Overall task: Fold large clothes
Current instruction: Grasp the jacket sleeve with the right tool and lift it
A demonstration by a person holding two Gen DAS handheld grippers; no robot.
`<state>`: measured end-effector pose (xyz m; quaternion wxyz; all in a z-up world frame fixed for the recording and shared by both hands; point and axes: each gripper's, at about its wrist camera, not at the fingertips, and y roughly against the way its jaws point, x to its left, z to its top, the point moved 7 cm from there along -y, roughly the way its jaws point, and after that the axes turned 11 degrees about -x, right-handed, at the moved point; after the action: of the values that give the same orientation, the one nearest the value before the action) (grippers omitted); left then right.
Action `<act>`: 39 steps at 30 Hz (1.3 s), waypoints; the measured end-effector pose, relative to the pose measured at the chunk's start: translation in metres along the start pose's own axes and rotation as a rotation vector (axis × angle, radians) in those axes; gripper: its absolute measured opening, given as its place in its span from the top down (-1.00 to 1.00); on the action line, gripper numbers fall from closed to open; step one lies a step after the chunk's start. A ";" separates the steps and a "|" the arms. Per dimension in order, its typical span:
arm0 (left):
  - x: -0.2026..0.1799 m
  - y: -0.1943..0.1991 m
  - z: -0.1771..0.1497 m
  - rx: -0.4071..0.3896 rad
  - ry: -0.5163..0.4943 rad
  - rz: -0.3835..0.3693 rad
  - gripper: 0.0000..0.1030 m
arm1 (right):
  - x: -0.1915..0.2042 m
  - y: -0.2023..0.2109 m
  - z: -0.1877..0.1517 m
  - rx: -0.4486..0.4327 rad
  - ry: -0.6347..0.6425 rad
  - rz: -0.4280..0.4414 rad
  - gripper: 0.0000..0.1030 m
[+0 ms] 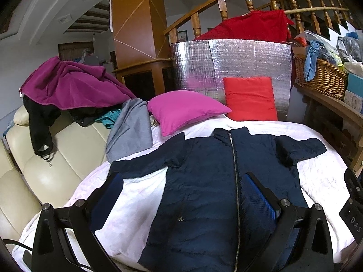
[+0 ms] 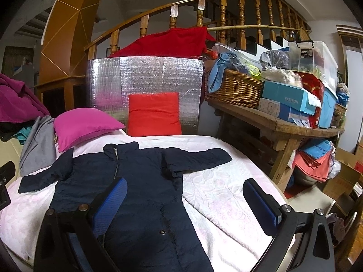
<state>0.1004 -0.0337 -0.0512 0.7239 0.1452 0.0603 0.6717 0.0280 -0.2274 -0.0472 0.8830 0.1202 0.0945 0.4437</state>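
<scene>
A long navy quilted coat (image 1: 204, 185) lies flat, front up and zipped, on a white blanket (image 1: 136, 204), sleeves spread to both sides. My left gripper (image 1: 181, 195) is open and empty, hovering above the coat's lower left body. In the right wrist view the coat (image 2: 140, 181) lies left of centre on the blanket (image 2: 226, 199). My right gripper (image 2: 185, 201) is open and empty above the coat's right edge. The right gripper's body shows at the right edge of the left wrist view (image 1: 352, 204).
A magenta pillow (image 1: 183, 108) and a red pillow (image 1: 250, 97) lie beyond the collar, before a silver foil panel (image 1: 231, 61). A cream sofa (image 1: 45, 170) at left bears piled clothes (image 1: 68, 83) and a grey garment (image 1: 131, 129). A cluttered wooden bench (image 2: 283, 127) stands right.
</scene>
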 end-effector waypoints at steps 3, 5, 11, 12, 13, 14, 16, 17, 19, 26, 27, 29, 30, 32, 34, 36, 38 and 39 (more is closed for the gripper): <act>-0.008 -0.031 -0.007 0.032 0.008 -0.011 -1.00 | 0.000 -0.015 -0.003 0.016 0.002 -0.003 -1.00; -0.016 -0.057 -0.018 0.084 0.024 -0.035 -1.00 | 0.000 -0.034 -0.008 0.045 -0.003 -0.002 -1.00; -0.039 -0.174 -0.101 0.383 0.068 -0.039 -1.00 | -0.021 -0.133 -0.042 0.211 -0.159 0.112 -1.00; -0.044 -0.189 -0.116 0.428 0.060 -0.021 -1.00 | -0.031 -0.159 -0.052 0.261 -0.226 0.139 -1.00; -0.049 -0.202 -0.126 0.463 0.056 -0.018 -1.00 | -0.041 -0.183 -0.063 0.304 -0.304 0.169 -1.00; -0.053 -0.208 -0.131 0.478 0.062 -0.021 -1.00 | -0.051 -0.202 -0.071 0.333 -0.379 0.191 -1.00; -0.055 -0.228 -0.138 0.478 0.053 -0.009 -1.00 | -0.078 -0.244 -0.093 0.388 -0.585 0.226 -1.00; -0.058 -0.236 -0.141 0.496 0.059 -0.019 -1.00 | -0.087 -0.260 -0.100 0.407 -0.667 0.248 -1.00; -0.063 -0.245 -0.144 0.526 0.072 -0.045 -1.00 | -0.101 -0.291 -0.116 0.448 -0.834 0.302 -1.00; -0.077 -0.262 -0.163 0.584 0.000 -0.066 -1.00 | -0.123 -0.371 -0.148 0.479 -1.107 0.360 -0.91; -0.081 -0.263 -0.168 0.601 -0.030 -0.065 -1.00 | -0.122 -0.381 -0.153 0.489 -1.122 0.356 -0.85; -0.085 -0.264 -0.171 0.605 -0.056 -0.069 -1.00 | -0.118 -0.400 -0.164 0.528 -1.141 0.329 -0.76; -0.086 -0.264 -0.171 0.602 -0.061 -0.074 -1.00 | -0.116 -0.409 -0.168 0.546 -1.144 0.324 -0.70; -0.086 -0.266 -0.172 0.607 -0.053 -0.081 -1.00 | -0.108 -0.424 -0.179 0.591 -1.139 0.294 -0.60; -0.086 -0.271 -0.174 0.606 -0.028 -0.085 -1.00 | -0.101 -0.436 -0.185 0.603 -1.155 0.289 -0.56; -0.086 -0.269 -0.175 0.600 -0.026 -0.086 -1.00 | -0.092 -0.448 -0.193 0.624 -1.165 0.284 -0.41; -0.087 -0.272 -0.177 0.600 -0.025 -0.091 -1.00 | -0.085 -0.455 -0.196 0.610 -1.172 0.288 -0.02; -0.087 -0.272 -0.177 0.601 -0.027 -0.096 -1.00 | -0.081 -0.458 -0.196 0.605 -1.169 0.297 0.24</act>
<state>0.3023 -0.1124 -0.3081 0.6800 0.3588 0.2538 0.5868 0.2752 -0.5319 -0.3645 0.6459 0.5943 -0.2964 0.3765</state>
